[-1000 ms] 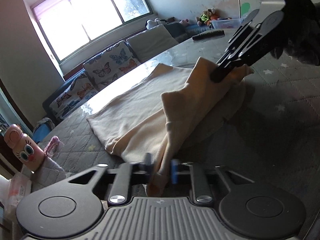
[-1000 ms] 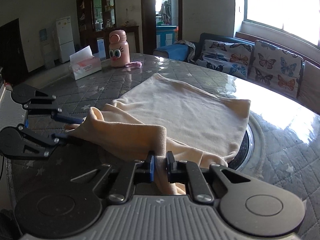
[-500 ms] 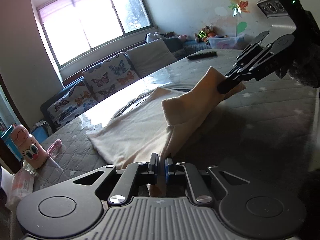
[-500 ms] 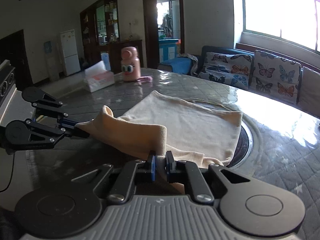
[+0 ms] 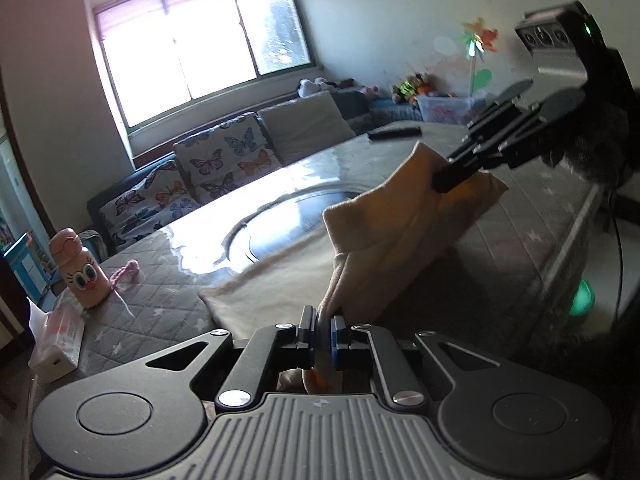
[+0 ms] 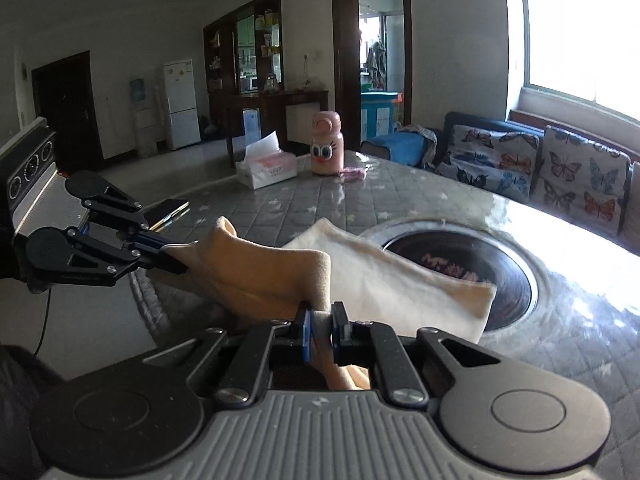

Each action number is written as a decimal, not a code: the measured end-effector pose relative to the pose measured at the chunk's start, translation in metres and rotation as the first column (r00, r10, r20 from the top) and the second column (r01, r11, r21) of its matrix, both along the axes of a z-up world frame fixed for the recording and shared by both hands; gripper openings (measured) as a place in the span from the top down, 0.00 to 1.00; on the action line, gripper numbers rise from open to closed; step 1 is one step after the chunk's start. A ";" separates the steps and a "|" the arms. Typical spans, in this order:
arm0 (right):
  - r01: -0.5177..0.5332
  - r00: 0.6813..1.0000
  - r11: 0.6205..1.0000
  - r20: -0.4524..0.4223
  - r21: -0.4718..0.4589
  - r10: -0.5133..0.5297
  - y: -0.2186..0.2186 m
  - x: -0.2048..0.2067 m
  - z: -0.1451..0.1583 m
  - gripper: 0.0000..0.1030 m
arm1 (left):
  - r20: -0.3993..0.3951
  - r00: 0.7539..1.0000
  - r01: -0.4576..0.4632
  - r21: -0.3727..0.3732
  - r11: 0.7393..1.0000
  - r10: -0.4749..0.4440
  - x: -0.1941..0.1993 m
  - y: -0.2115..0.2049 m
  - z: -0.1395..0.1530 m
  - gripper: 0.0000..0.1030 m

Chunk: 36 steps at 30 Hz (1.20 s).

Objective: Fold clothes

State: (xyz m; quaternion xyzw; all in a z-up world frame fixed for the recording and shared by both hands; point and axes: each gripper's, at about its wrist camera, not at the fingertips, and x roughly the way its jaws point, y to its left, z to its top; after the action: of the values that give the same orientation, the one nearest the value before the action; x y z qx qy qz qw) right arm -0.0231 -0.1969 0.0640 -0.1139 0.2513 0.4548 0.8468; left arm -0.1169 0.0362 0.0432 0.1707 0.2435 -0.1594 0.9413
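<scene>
Between my left gripper's [image 5: 323,334] closed jaws sits one corner of the cream garment [image 6: 384,280]; my right gripper [image 6: 321,330] pinches the other corner. I hold that near edge raised above the quilted table [image 5: 160,280], while the far part lies flat beside the round inset [image 6: 480,256]. Step in hand, by my judgement: a fold-over. Next, both corners need carrying evenly toward the far edge.

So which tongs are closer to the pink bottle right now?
Left. The left tongs hold the cloth on the pink bottle's side; the right tongs grip it farther along the table edge.
</scene>
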 end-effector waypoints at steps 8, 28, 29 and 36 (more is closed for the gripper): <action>0.035 0.999 0.999 -0.013 -0.013 -0.035 0.031 0.069 0.010 0.92 | 0.006 0.998 -0.070 0.004 0.998 0.070 0.085 0.019 0.008 0.93; 0.248 0.949 0.965 -0.178 -0.089 -0.261 0.043 0.180 -0.067 0.77 | -0.169 0.948 -0.274 -0.007 0.962 0.269 0.202 0.058 -0.059 0.66; 0.262 0.944 0.960 -0.179 -0.098 -0.276 0.038 0.179 -0.069 0.77 | -0.167 0.945 -0.286 -0.007 0.958 0.281 0.203 0.060 -0.058 0.60; 0.328 0.913 0.940 -0.223 -0.094 -0.340 0.022 0.182 -0.082 0.77 | -0.115 0.936 -0.338 -0.017 0.941 0.334 0.194 0.058 -0.039 0.54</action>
State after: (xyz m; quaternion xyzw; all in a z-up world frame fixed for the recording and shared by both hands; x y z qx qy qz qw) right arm 0.1594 -0.1751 -0.0181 -0.0375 0.3780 0.3068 0.8727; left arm 0.0766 0.0943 0.0038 0.1005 0.3180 -0.0099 0.9427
